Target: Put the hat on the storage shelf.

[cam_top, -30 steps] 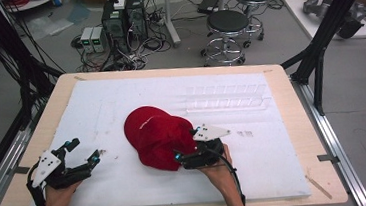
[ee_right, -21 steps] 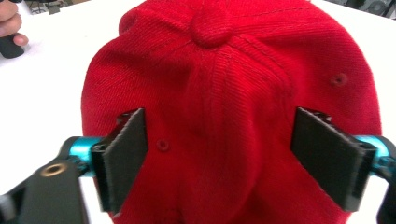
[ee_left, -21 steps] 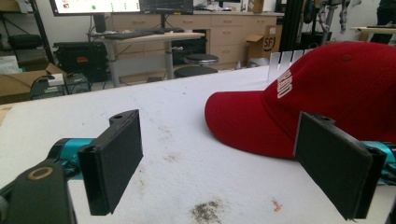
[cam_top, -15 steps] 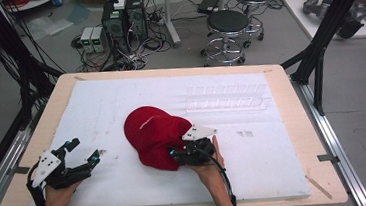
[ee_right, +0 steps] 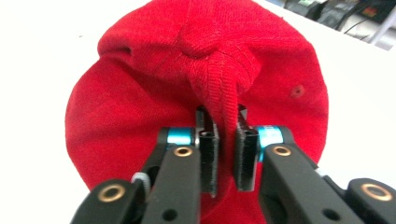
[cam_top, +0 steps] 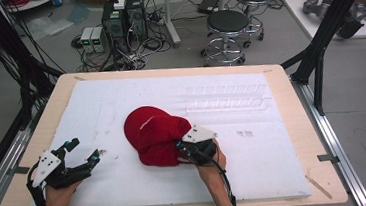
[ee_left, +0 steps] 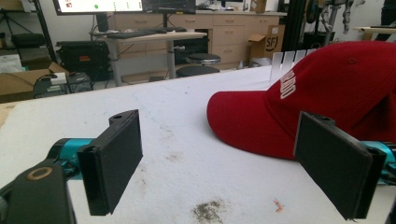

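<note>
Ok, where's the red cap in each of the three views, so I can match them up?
High view: the red cap lies at mid-table on the white foam sheet, by the right gripper.
Left gripper view: upper right, brim toward the centre, beyond the open jaws.
Right gripper view: centre, a fold of its crown pinched between the jaws.
Shared landmark: the white foam sheet under the cap.

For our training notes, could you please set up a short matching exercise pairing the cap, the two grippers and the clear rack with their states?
Things:
1. red cap
2. left gripper
3. right gripper
4. clear rack

States:
A. jaws wide apart, nothing between them
B. stands untouched at the far side of the white mat
C. lies on the mat, its cloth bunched into a fold
D. jaws just closed, pinching a fold of cloth

Pairs: 1-C, 2-A, 3-D, 4-B
</note>
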A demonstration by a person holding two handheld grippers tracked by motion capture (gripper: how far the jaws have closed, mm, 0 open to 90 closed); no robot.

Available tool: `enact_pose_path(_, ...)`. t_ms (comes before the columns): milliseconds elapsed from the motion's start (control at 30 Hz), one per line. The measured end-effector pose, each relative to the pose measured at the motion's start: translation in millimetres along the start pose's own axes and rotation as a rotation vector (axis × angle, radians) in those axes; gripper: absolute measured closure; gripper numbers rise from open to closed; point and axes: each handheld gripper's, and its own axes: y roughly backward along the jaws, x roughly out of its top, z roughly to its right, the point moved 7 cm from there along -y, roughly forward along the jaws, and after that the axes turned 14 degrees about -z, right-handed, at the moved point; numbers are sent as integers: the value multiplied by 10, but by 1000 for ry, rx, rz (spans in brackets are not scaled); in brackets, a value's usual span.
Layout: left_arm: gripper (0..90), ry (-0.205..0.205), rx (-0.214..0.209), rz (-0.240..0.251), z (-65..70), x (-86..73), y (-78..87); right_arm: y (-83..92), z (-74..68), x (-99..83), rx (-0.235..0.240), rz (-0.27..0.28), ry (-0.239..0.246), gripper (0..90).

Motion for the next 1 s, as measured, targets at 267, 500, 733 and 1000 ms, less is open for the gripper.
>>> enact_pose_path(267, 158, -2, 0, 1, 4, 1, -2, 16, 6, 10, 37, 15, -19, 871)
enact_pose_path(500, 159, -15, 7, -14, 15, 2, -15, 58, 21, 51, 80, 50, -23, 871)
enact_pose_path(733, 159, -17, -11, -34, 19, 4, -36, 134, 35, 163, 91, 77, -6, 871)
enact_pose_path(1000, 159, -41, -62, -33, 55, 131, -26, 314, 62, 332, 97, 148, 29, 871)
